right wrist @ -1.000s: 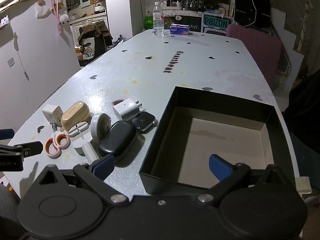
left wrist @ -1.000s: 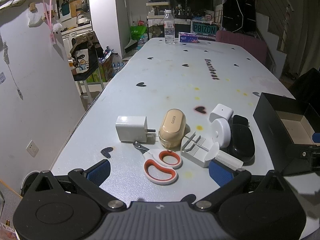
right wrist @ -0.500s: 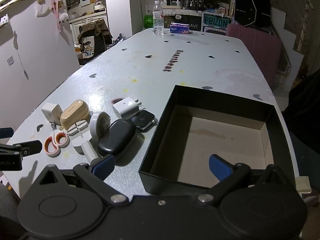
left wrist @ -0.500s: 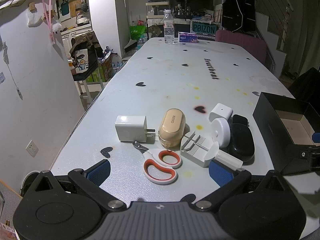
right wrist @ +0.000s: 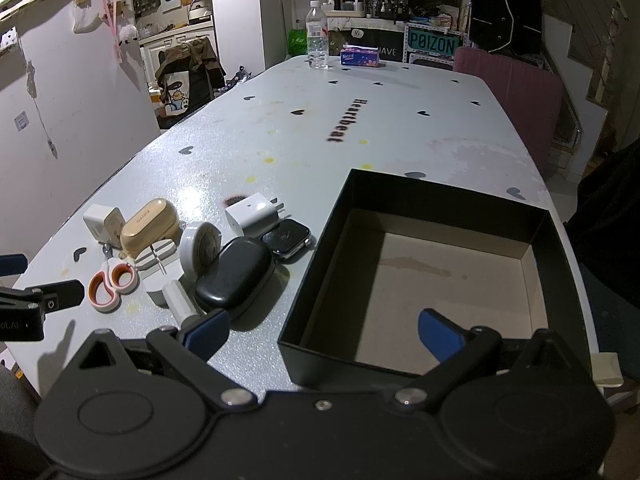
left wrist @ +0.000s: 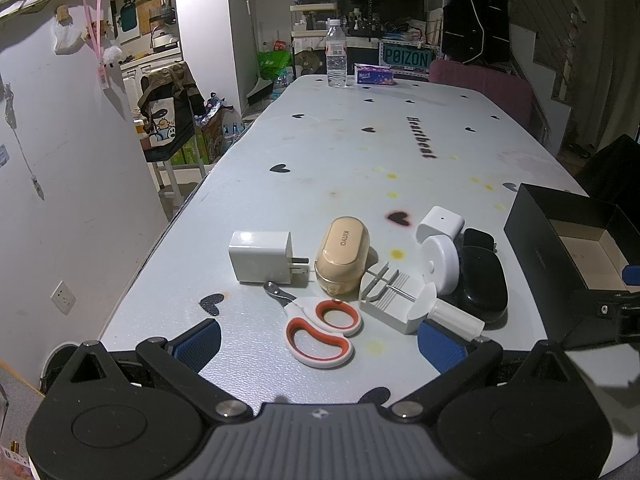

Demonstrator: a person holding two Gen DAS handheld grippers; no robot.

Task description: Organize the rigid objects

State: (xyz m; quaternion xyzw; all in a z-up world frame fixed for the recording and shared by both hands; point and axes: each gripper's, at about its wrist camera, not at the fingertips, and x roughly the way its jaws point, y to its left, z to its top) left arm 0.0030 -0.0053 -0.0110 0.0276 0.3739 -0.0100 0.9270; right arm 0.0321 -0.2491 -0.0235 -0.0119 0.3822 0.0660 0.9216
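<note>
1. Left wrist view: the left gripper [left wrist: 320,344] hangs with fingers spread and empty, over orange-handled white plastic scissors [left wrist: 320,330] lying flat on the speckled grey tabletop [left wrist: 340,160]. They look light and stiff; grip across the handle loops. Beside them sits a glossy, probably slippery, beige earbud case [left wrist: 341,257].

2. Right wrist view: the right gripper [right wrist: 324,332] has fingers spread and empty above the near wall of an empty matte black cardboard box [right wrist: 328,248].

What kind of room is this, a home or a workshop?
Most likely a lived-in home: a long heart-patterned table, a kitchen nook at the back left, and a staircase on the right.
</note>
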